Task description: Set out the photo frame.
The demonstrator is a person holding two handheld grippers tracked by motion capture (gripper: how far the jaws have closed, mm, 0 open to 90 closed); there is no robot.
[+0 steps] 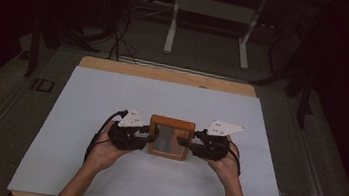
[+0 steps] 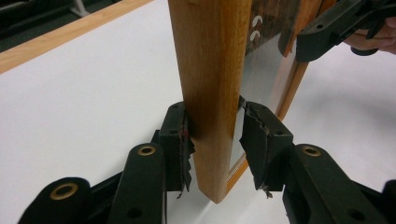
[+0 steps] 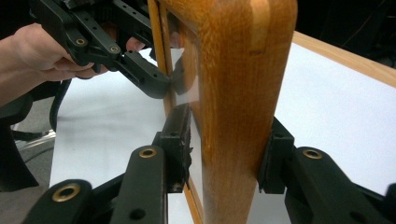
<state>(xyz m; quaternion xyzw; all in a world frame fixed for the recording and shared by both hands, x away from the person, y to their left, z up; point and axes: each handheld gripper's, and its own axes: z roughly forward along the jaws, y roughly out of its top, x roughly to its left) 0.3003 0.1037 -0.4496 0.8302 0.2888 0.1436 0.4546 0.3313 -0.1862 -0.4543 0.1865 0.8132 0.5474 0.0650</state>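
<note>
1. Two grips are in place: the left gripper is clamped on the frame at its left rail, the right gripper on its right rail.
2. The frame is seen at centre of the high view, over the white sheet.
3. Pickup is judged done; carrying and placing are left.

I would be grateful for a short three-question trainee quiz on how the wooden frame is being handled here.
1. True or false: the wooden frame is gripped from two opposite sides.
2. What does the left gripper clamp? A) the frame's wooden side rail B) the white sheet C) a cable
3. What covers the table under the frame?

Key: 1 true, with the right gripper on the other rail. 2 A. 3 A white sheet.
</note>
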